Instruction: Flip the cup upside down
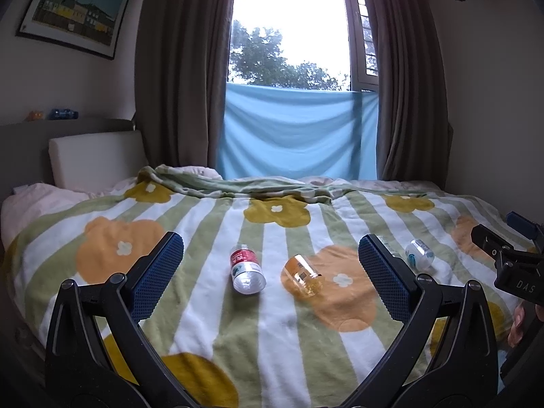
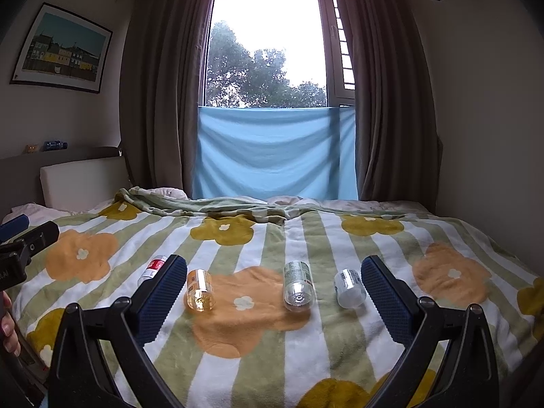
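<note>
Ahead, four cups (image 2: pixel 298 287) lying sideways on blanket (image 2: pixel 306 357), right tool (image 2: pixel 273 292) spread, apart.

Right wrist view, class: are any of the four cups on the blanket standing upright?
No: the red-labelled cup, orange cup, green-labelled cup and white cup all lie on their sides on the blanket.

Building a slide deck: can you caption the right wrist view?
Open right gripper hovers over a flowered blanket where four small plastic cups lie on their sides in a row.

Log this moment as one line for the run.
left hand-held gripper open | right hand-held gripper open | four cups lying on blanket | none grasped
</note>
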`<action>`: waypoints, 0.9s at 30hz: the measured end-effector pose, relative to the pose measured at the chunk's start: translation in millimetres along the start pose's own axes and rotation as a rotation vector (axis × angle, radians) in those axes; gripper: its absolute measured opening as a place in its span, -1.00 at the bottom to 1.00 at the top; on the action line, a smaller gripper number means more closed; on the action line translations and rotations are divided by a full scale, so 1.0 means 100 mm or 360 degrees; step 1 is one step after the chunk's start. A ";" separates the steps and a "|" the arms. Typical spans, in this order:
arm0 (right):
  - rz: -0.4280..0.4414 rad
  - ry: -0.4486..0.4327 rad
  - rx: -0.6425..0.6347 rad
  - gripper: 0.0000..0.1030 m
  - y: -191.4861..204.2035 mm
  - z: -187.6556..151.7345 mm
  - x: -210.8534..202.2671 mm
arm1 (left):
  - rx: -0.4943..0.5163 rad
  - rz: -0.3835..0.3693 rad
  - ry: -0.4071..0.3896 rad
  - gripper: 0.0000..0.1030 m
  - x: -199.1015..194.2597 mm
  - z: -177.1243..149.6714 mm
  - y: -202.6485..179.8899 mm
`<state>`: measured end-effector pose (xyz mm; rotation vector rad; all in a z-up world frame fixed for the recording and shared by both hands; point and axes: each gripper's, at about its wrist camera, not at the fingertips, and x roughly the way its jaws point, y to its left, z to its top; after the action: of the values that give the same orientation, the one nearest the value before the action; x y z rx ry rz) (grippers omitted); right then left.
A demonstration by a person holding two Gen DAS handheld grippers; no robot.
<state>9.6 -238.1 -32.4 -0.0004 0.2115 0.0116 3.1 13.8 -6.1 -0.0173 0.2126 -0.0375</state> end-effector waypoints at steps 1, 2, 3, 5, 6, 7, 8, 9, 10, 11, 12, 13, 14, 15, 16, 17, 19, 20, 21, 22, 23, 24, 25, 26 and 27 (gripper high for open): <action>-0.0001 0.0000 -0.0001 0.99 -0.01 -0.01 0.00 | 0.0001 0.0000 -0.0001 0.99 0.00 0.00 0.00; -0.0003 0.0000 -0.0002 0.99 -0.02 -0.02 0.00 | -0.0001 -0.0002 0.0000 0.99 0.00 0.00 0.00; -0.0002 -0.0001 -0.0001 0.99 -0.02 -0.01 0.00 | -0.0001 0.0000 0.0001 0.99 0.00 0.00 -0.01; 0.0000 -0.0001 -0.0002 0.99 -0.02 -0.02 0.00 | 0.0002 0.0002 -0.0001 0.99 0.00 0.00 -0.01; -0.0001 0.0000 -0.0002 0.99 -0.02 -0.01 0.00 | 0.0002 0.0001 -0.0001 0.99 0.00 0.00 -0.01; 0.0000 0.0001 -0.0003 0.99 -0.02 -0.01 0.00 | 0.0001 0.0000 -0.0002 0.99 0.00 0.00 -0.01; -0.0001 0.0000 -0.0003 0.99 -0.02 -0.02 0.00 | 0.0002 0.0002 -0.0004 0.99 0.00 0.00 -0.01; -0.0001 -0.0001 -0.0003 0.99 -0.02 -0.02 0.00 | 0.0003 0.0004 -0.0008 0.99 -0.01 -0.01 -0.01; -0.0001 -0.0002 -0.0003 0.99 -0.02 -0.01 0.00 | 0.0004 0.0003 -0.0011 0.99 -0.01 -0.01 -0.01; -0.0002 -0.0003 -0.0003 0.99 -0.02 -0.01 0.00 | 0.0004 0.0003 -0.0014 0.99 -0.02 0.00 -0.01; -0.0004 -0.0007 -0.0004 0.99 -0.02 -0.02 -0.01 | 0.0004 0.0004 -0.0017 0.99 -0.03 0.00 -0.01; -0.0005 -0.0010 -0.0005 0.99 -0.02 -0.02 0.00 | 0.0005 0.0005 -0.0020 0.99 -0.04 0.00 -0.01; -0.0005 -0.0012 -0.0006 0.99 -0.02 -0.02 -0.01 | 0.0006 0.0006 -0.0021 0.99 -0.04 0.00 -0.01; -0.0007 -0.0015 -0.0007 0.99 -0.02 -0.02 -0.01 | 0.0006 0.0005 -0.0021 0.99 -0.04 0.00 -0.01; -0.0009 -0.0019 -0.0008 0.99 -0.02 -0.03 -0.01 | 0.0005 0.0006 -0.0021 0.99 -0.04 0.00 -0.01; -0.0011 -0.0021 -0.0008 0.99 -0.02 -0.03 -0.01 | 0.0004 0.0006 -0.0021 0.99 -0.04 0.00 -0.01; -0.0012 -0.0022 -0.0009 0.99 -0.02 -0.03 -0.02 | 0.0005 0.0003 -0.0020 0.99 -0.04 0.00 -0.01; -0.0011 -0.0021 -0.0010 0.99 -0.02 -0.03 -0.02 | 0.0005 0.0005 -0.0020 0.99 -0.04 0.00 -0.01; -0.0009 -0.0020 -0.0010 0.99 -0.02 -0.03 -0.02 | 0.0006 0.0006 -0.0020 0.99 -0.04 0.00 -0.01; -0.0010 -0.0020 -0.0011 0.99 -0.03 -0.03 -0.01 | 0.0005 0.0005 -0.0020 0.99 -0.04 0.00 -0.01; -0.0011 -0.0022 -0.0011 0.99 -0.02 -0.03 -0.02 | 0.0004 0.0004 -0.0019 0.99 -0.04 0.00 -0.01; -0.0009 -0.0020 -0.0010 0.99 -0.02 -0.03 -0.01 | 0.0003 0.0001 -0.0018 0.99 -0.04 0.00 -0.01; -0.0009 -0.0018 -0.0012 0.99 -0.03 -0.03 -0.01 | 0.0002 0.0000 -0.0015 0.99 -0.04 0.00 -0.01; -0.0009 -0.0018 -0.0010 0.99 -0.02 -0.04 -0.01 | 0.0001 -0.0003 -0.0013 0.99 -0.04 0.01 0.00; -0.0009 -0.0021 -0.0009 0.99 -0.02 -0.04 -0.02 | 0.0000 -0.0004 -0.0013 0.99 -0.04 0.02 0.00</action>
<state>7.2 -239.9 -35.6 -0.0066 0.1985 0.0067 -0.6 14.2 -3.7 -0.0175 0.2042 -0.0398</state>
